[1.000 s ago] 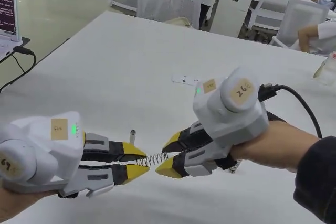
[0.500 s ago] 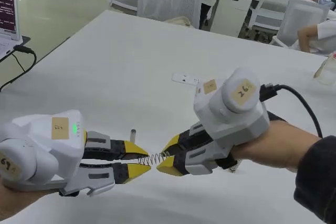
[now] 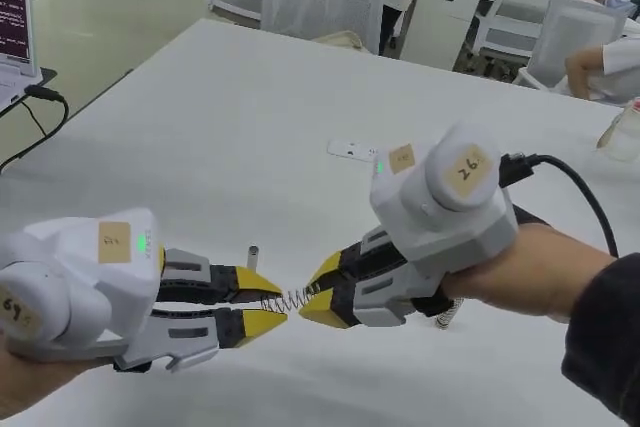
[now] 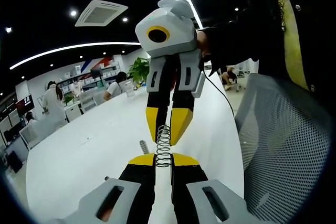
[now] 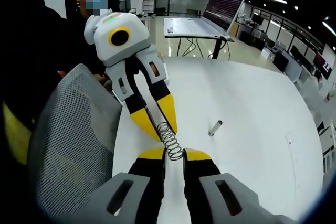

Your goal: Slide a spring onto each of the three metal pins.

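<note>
A short steel spring (image 3: pixel 290 298) spans the gap between my two grippers, just above the white table (image 3: pixel 250 127). My left gripper (image 3: pixel 270 305) is shut on its left end and my right gripper (image 3: pixel 315 297) on its right end. The left gripper view has the spring (image 4: pixel 164 142) rising from my own jaws toward the right gripper (image 4: pixel 168 127). In the right gripper view the spring (image 5: pixel 170 140) leads from my jaws to the left gripper (image 5: pixel 155 116). One metal pin (image 3: pixel 253 254) stands upright on the table just behind the spring, and also appears as the pin (image 5: pixel 214 128) beside it.
A second spring (image 3: pixel 446 315) lies on the table under the right hand. A small white flat piece (image 3: pixel 352 152) lies farther back. A black cable (image 3: pixel 575 197) trails from the right gripper. Chairs (image 3: pixel 320 2) and seated people are beyond the table's far edge; a clear bottle (image 3: pixel 625 137) stands at the right.
My right gripper has edged slightly toward the left one, so the spring between them looks a little shorter. The left gripper and the pin have stayed put.
</note>
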Available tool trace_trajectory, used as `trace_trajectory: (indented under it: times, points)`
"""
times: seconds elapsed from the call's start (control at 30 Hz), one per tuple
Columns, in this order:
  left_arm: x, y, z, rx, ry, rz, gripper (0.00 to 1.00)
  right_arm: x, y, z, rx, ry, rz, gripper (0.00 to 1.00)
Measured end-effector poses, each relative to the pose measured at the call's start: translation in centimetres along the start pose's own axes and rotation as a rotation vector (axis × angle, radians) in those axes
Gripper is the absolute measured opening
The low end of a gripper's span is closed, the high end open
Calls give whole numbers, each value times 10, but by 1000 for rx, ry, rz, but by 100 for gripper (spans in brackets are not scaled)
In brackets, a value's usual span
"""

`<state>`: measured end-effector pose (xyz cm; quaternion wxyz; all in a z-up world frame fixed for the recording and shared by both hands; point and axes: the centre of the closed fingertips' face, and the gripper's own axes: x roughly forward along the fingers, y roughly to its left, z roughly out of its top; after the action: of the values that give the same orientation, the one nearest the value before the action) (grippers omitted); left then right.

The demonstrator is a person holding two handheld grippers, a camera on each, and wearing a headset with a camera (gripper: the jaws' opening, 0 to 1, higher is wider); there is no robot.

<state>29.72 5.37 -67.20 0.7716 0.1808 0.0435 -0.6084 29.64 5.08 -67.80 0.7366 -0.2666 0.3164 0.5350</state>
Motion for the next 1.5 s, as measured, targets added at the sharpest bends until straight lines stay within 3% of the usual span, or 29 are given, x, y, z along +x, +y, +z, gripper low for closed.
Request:
trace_trajectory:
  times: [0.33, 0.5, 1.0, 1.5]
  points:
    - [0, 1, -1, -10, -1, 5, 3, -3, 4, 9, -29, -1, 0, 9]
    - [1, 1, -3, -7, 8, 8, 3, -6, 11, 23, -33, -33, 21, 8]
    - [2, -1, -2, -19, 1, 6, 3, -5, 14, 32, -84, -20, 16, 8]
    - [6, -4, -1, -32, -1, -3, 3, -4, 16, 34, -85, -14, 25, 8]
